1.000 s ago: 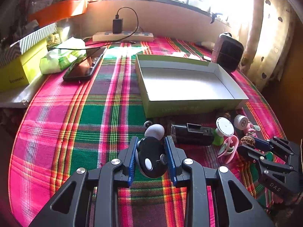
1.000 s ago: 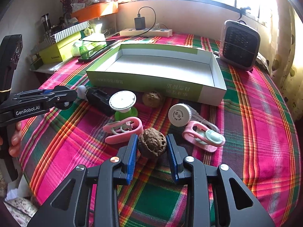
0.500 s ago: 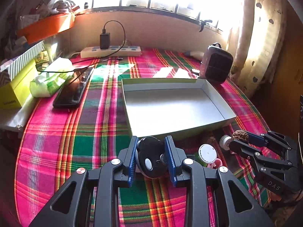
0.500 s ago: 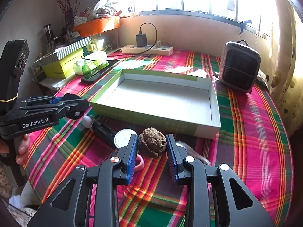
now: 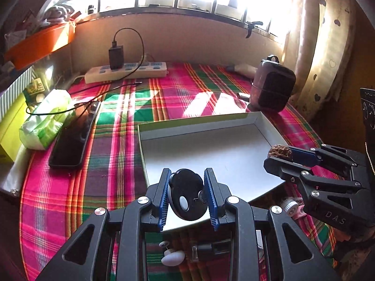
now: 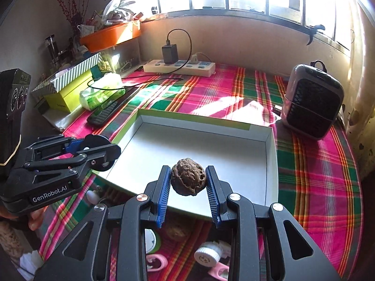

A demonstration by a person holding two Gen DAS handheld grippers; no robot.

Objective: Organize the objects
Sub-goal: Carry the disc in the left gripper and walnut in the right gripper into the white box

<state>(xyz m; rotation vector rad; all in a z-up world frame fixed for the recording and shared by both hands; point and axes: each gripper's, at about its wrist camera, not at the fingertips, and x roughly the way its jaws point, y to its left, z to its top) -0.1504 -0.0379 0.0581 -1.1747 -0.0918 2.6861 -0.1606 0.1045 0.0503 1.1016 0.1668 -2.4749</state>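
Note:
My left gripper (image 5: 187, 196) is shut on a black round disc (image 5: 187, 194) with a white button, held above the near edge of the empty green-sided box (image 5: 211, 149). My right gripper (image 6: 187, 185) is shut on a brown walnut (image 6: 188, 179), held above the near edge of the same box (image 6: 199, 149). Each gripper shows in the other's view: the right one with the walnut (image 5: 280, 152) at right, the left one (image 6: 98, 149) at left. Small items lie on the cloth below: a white knob (image 5: 173, 257), a white cap (image 6: 207, 256), pink clips (image 6: 155, 262).
A black phone (image 5: 72, 135), a tissue pack (image 5: 46, 119) and a yellow box (image 6: 68, 93) lie at the left. A power strip (image 5: 126, 72) with a charger sits at the back. A small dark heater (image 6: 311, 100) stands at the right. The plaid cloth (image 6: 316, 175) covers the round table.
Both grippers have risen and moved forward with the disc and the walnut, from the table's front edge to over the box's near edge.

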